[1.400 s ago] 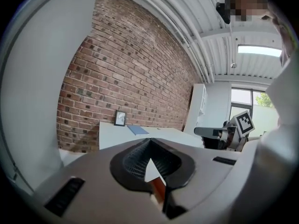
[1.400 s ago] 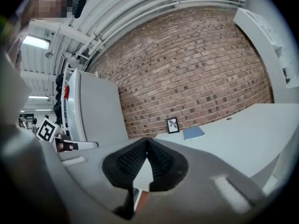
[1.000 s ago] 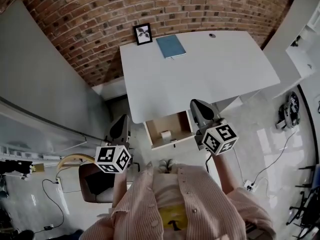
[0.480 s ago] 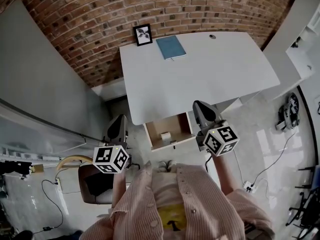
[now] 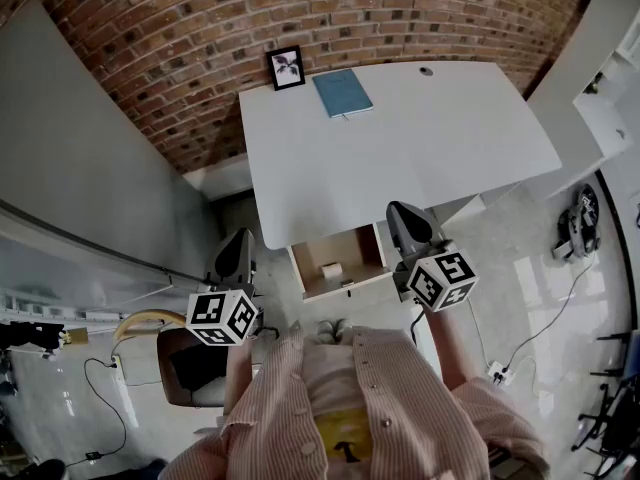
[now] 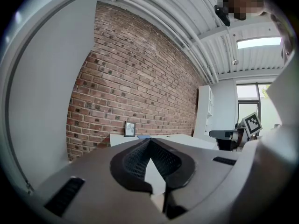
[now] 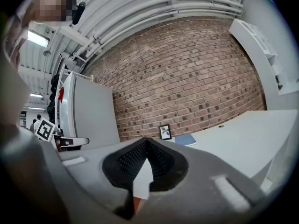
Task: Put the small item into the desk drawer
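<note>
Head view: a white desk [image 5: 400, 158] stands against a brick wall, with a picture frame [image 5: 287, 68] and a blue notebook [image 5: 342, 93] at its far edge. The drawer [image 5: 345, 286] is pulled out beneath the near edge, and the small item [image 5: 330, 268], pale and roll-like, lies inside it towards the front. The left gripper [image 5: 238, 253] hangs to the left of the drawer. The right gripper [image 5: 404, 220] sits just beside the drawer's right front corner. Neither touches the item, so the placing step appears done and only the open drawer is left to deal with.

Left gripper view: the jaws are pressed together at their tips with nothing between them. They look across the desk top, so the drawer and the item are out of this view. A push made from this side would be unguided and could strike the desk edge.

Right gripper view: the jaws are likewise pressed together and empty, aimed over the desk towards the frame and notebook. A closing push at the right corner alone could skew the drawer so that it binds. A sharp shove could send the light item rolling or tipping inside.
</note>
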A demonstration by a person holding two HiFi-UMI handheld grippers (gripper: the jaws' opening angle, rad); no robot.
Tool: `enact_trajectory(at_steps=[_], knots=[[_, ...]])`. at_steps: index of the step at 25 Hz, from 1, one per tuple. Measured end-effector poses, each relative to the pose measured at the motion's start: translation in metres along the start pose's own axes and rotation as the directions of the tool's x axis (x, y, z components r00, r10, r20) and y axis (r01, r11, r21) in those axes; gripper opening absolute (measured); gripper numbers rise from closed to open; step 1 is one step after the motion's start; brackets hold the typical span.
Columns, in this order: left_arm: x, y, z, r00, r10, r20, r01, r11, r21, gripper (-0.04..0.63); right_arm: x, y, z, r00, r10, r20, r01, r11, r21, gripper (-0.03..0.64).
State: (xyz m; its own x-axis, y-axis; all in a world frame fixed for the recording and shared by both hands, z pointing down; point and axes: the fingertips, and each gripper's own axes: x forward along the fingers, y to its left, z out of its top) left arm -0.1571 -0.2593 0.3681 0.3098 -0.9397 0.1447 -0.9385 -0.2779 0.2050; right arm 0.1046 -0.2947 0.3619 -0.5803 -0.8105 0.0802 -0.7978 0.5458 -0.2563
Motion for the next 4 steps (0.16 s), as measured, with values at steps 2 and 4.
enact_trajectory(at_steps=[2,4], knots=[[0.0000,0.0005,-0.0017,1.000,0.003,-0.003,-0.003,1.000,0.002,-0.002,-0.0003,-0.0011,-0.0011,1.000,-0.002,0.000,0.002,1.000,0.001,0.006],[-0.0003,0.0011,-0.0034,1.000,0.006,-0.007,-0.006,1.000,0.008,-0.002,-0.0005,-0.0020,-0.0023,1.000,-0.003,0.000,0.003,1.000,0.002,0.006]])
